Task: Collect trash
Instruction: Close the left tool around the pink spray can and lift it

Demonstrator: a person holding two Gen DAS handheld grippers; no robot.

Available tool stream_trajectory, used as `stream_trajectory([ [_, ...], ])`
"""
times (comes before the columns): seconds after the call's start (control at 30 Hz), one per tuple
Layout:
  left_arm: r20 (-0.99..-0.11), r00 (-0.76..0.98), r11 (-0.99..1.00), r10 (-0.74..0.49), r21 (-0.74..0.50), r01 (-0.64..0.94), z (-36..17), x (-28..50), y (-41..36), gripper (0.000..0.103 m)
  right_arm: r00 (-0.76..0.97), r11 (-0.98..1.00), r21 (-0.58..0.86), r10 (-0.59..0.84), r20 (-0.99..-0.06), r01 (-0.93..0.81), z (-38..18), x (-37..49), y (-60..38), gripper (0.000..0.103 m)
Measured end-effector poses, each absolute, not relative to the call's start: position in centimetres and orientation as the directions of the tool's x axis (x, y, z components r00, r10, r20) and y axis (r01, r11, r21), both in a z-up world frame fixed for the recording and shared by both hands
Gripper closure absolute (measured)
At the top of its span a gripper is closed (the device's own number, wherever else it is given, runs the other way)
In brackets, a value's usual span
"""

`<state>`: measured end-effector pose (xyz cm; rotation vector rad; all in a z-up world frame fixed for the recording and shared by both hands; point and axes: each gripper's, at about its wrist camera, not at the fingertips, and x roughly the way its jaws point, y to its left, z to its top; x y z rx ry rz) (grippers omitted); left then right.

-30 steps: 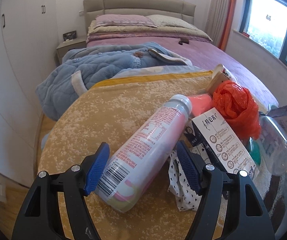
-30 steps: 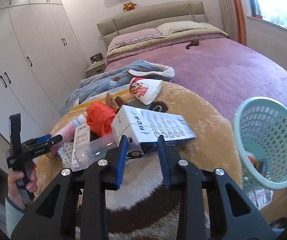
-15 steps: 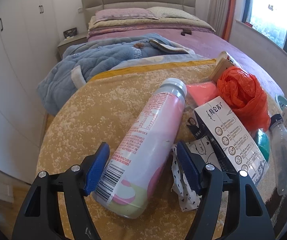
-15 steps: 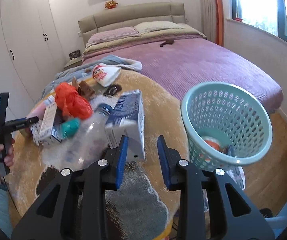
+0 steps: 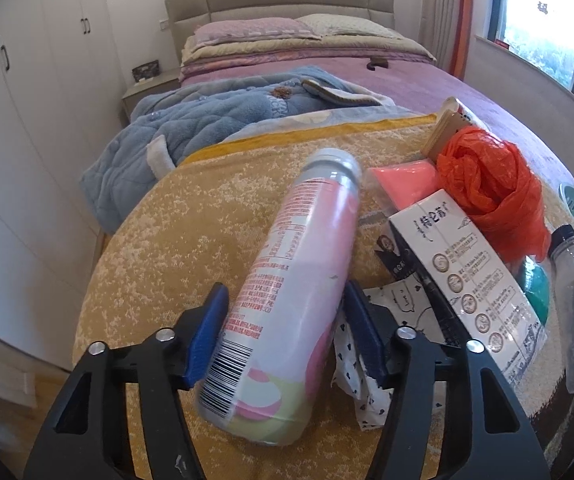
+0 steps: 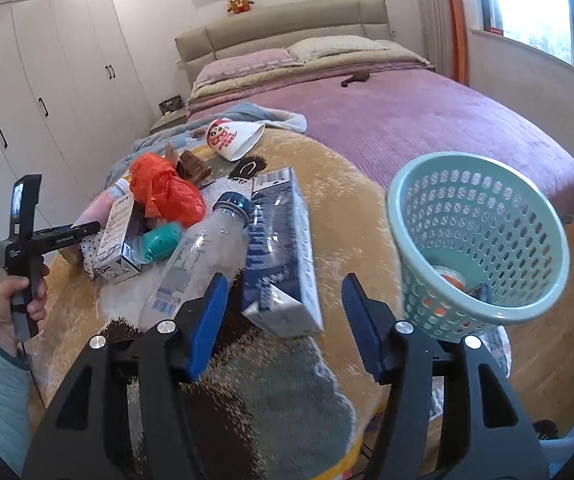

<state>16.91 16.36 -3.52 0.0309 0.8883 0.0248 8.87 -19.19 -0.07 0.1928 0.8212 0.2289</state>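
Closing on the pink drink bottle [image 5: 307, 280], our left gripper [image 5: 287, 336] has its blue pads at either flank of the bottle's lower body, and they look to be just meeting the label, though we cannot tell how hard they press. The bottle lies tilted on the yellow blanket [image 5: 191, 220] at the foot of the bed, with its grey cap pointing away from us. We judge the main risk here to be the round, slick wall: held so near the base, the long neck end could swing down or squirt out when we lift. Just right of it, the dotted paper wrapper [image 5: 351, 384] lies under the right pad and could get pinched along with the bottle. Beyond that sit the white carton [image 5: 467, 280] and the orange plastic bag [image 5: 487, 184], close enough to be dragged.

Further right, our right gripper [image 6: 283, 320] is opening, its pads not pressing on anything; the blue-and-white box [image 6: 283, 252] lies ahead between the spread pads and the clear plastic bottle [image 6: 203, 256] lies beside the left pad. The mint basket [image 6: 479, 240] stands at the bed's edge, seemingly tilted, with a few scraps inside. We fear a nudge could tip it off, and the clear bottle could roll if bumped.
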Motion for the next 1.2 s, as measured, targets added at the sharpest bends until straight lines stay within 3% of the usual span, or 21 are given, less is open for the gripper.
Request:
stream_trajectory([
  [0.07,-0.767,0.641,1.0,0.025,0.023,-0.011,-3.2,16.6,16.4,0.054,0.648,0.958,0.259,0.277,-0.709,-0.127,-0.4,9.8,-18.5,0.047],
  [0.4,-0.724,0.689,0.997,-0.029,-0.07,-0.032,-1.0,14.8,17.9,0.055,0.603,0.962,0.257,0.258,-0.755,-0.089,-2.3,12.7,-17.6,0.047],
  [0.57,-0.766,0.626,0.988,-0.15,-0.146,0.057,-1.7,14.0,17.7,0.054,0.592,0.961,0.263,0.262,-0.763,-0.086,-2.8,13.1,-17.4,0.047],
  [0.6,-0.765,0.625,0.986,-0.158,-0.152,0.064,-1.8,13.9,17.7,0.053,0.59,0.961,0.264,0.262,-0.763,-0.085,-2.9,13.0,-17.4,0.047],
  [0.67,-0.763,0.629,0.987,-0.149,-0.155,0.045,-2.1,13.7,17.9,0.037,0.588,0.961,0.265,0.263,-0.765,-0.084,-3.0,12.9,-17.4,0.047],
  [0.8,-0.768,0.619,0.975,-0.167,-0.223,-0.014,-2.6,14.9,19.5,0.039,0.585,0.961,0.263,0.261,-0.768,-0.084,-3.2,12.9,-17.2,0.047],
  [0.97,-0.814,0.566,0.985,-0.133,-0.17,-0.013,-3.5,17.2,18.4,0.038,0.584,0.965,0.249,0.246,-0.774,-0.076,-3.3,13.2,-16.9,0.047],
  [1.07,-0.846,0.525,0.993,-0.09,-0.114,-0.014,-4.3,18.2,17.7,0.047,0.579,0.964,0.257,0.248,-0.777,-0.068,-3.5,13.4,-17.0,0.047],
  [1.2,-0.839,0.543,0.998,-0.04,-0.062,-0.023,-4.2,18.0,17.2,0.052,0.578,0.965,0.255,0.246,-0.778,-0.067,-3.6,13.7,-17.4,0.048],
])
